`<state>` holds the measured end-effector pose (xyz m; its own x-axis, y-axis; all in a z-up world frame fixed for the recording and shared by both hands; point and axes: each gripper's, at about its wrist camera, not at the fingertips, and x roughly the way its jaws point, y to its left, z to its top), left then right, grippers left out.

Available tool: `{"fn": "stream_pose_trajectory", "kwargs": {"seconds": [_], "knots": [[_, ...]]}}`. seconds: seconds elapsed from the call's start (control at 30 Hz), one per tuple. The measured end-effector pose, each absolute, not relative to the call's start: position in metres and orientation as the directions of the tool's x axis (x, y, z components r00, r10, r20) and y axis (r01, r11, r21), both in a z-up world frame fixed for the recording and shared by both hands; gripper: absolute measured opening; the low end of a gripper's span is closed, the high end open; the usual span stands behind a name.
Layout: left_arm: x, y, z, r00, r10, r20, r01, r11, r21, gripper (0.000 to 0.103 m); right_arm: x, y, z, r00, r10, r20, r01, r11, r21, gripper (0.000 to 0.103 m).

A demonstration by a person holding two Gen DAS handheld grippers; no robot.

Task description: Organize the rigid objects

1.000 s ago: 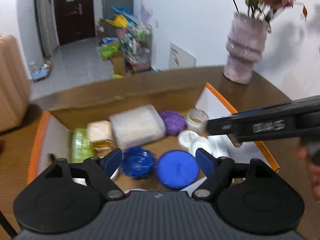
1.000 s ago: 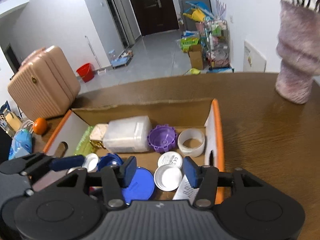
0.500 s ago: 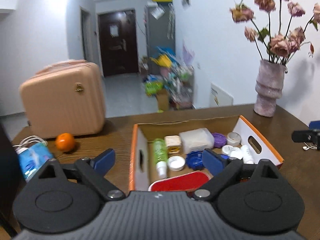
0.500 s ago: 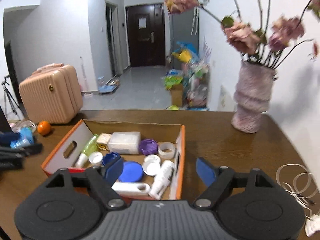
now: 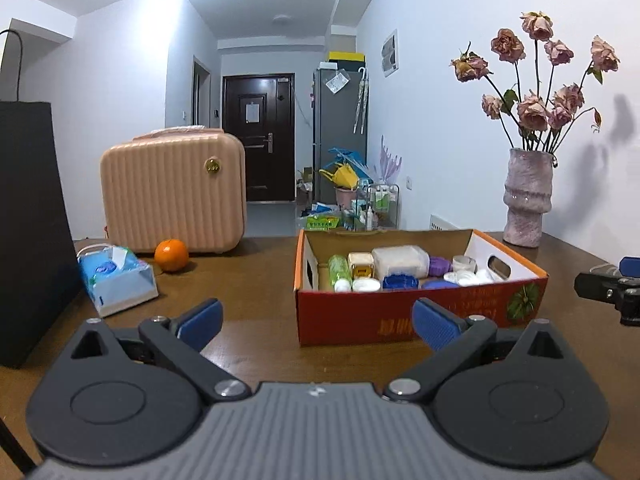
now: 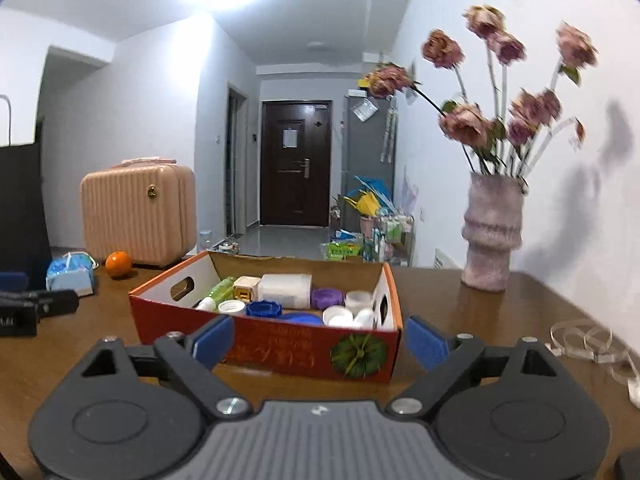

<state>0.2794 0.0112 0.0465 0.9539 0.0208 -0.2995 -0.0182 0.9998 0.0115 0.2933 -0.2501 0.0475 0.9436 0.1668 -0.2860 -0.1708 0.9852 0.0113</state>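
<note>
Both hand-held grippers have pulled back from the cardboard box (image 5: 420,316): a moment ago they were right over its open top, and now they sit well clear of its near wall, looking at it from the near edge of the tabletop (image 5: 248,272). The left hand-held gripper (image 5: 316,322) has just been opening its jaws and they stand wide apart with nothing between them; the right hand-held gripper (image 6: 318,340) has likewise just been opening, and it too is empty. The box rests toward the middle of the tabletop, and inside it lie the rigid objects: a green bottle (image 5: 338,269), a clear plastic container (image 5: 400,261), a purple lid (image 5: 440,267), a blue lid (image 5: 400,281) and several white caps. With everything inside the box and both hand-held grippers empty, I judge the tidying is done or very nearly so. Only an orange (image 5: 171,255) and a tissue pack (image 5: 116,276) remain out near the left edge, beside the pink case (image 5: 172,192).
</note>
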Motion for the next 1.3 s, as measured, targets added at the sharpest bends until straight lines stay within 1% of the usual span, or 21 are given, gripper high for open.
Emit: {"fn": "stream_pose_trajectory", "kwargs": {"seconds": [0.17,0.23,0.3,0.37,0.43,0.53,0.63,0.7,0.77,0.8,0.9,0.97,1.03,1.17,1.3], "knots": [[0.248,0.016,0.048,0.952,0.030,-0.304,-0.029,1.000,0.009,0.103,0.258,-0.252,0.045,0.932,0.176,-0.317,-0.165,0.984,0.064,0.092],[0.230,0.014,0.049,0.942,0.054,-0.330,-0.044,0.998,0.035,0.103,0.237,-0.251,0.045,0.930,0.182,-0.318,-0.169,0.983,0.071,0.092],[0.207,0.011,0.050,0.924,0.080,-0.375,-0.054,0.995,0.079,0.103,0.210,-0.250,0.044,0.928,0.199,-0.314,-0.189,0.980,0.063,0.094],[0.175,0.013,0.049,0.931,0.038,-0.362,-0.019,0.998,0.058,0.103,0.184,-0.249,0.043,0.930,0.206,-0.303,-0.208,0.978,0.029,0.097],[0.142,0.014,0.049,0.946,0.007,-0.323,0.004,0.999,0.033,0.103,0.157,-0.247,0.038,0.939,0.181,-0.293,-0.182,0.983,0.026,0.101],[0.095,0.014,0.047,0.954,0.020,-0.300,-0.018,1.000,0.010,0.103,0.116,-0.243,0.030,0.934,0.185,-0.307,-0.171,0.983,0.070,0.102],[0.050,0.015,0.046,0.953,0.017,-0.303,-0.030,0.999,-0.039,0.103,0.073,-0.233,0.025,0.930,0.177,-0.322,-0.170,0.984,0.051,0.103],[0.022,0.007,0.044,0.959,0.011,-0.283,-0.007,1.000,0.015,0.103,0.044,-0.228,0.023,0.928,0.164,-0.334,-0.159,0.986,0.044,0.103],[-0.002,-0.004,0.038,0.971,0.035,-0.235,-0.009,0.994,0.113,0.103,0.021,-0.227,0.021,0.923,0.172,-0.345,-0.153,0.985,0.081,0.103],[-0.010,-0.008,0.034,0.974,0.050,-0.221,-0.020,0.990,0.138,0.103,0.014,-0.227,0.019,0.919,0.182,-0.351,-0.158,0.983,0.097,0.103],[-0.014,-0.007,0.030,0.966,0.055,-0.254,-0.029,0.994,0.107,0.103,0.000,-0.224,0.019,0.926,0.178,-0.334,-0.157,0.983,0.090,0.103],[-0.009,-0.006,0.031,0.963,0.070,-0.262,-0.045,0.994,0.101,0.103,0.001,-0.226,0.023,0.932,0.170,-0.320,-0.150,0.985,0.087,0.103],[-0.008,-0.008,0.032,0.963,0.064,-0.261,-0.037,0.994,0.106,0.103,0.002,-0.227,0.024,0.932,0.176,-0.318,-0.154,0.984,0.092,0.103],[-0.012,-0.012,0.032,0.967,0.049,-0.250,-0.017,0.991,0.130,0.103,0.006,-0.225,0.019,0.913,0.207,-0.352,-0.185,0.978,0.096,0.103],[-0.011,-0.011,0.032,0.967,0.054,-0.248,-0.022,0.992,0.127,0.103,0.004,-0.224,0.020,0.916,0.204,-0.344,-0.186,0.979,0.085,0.103]]}}
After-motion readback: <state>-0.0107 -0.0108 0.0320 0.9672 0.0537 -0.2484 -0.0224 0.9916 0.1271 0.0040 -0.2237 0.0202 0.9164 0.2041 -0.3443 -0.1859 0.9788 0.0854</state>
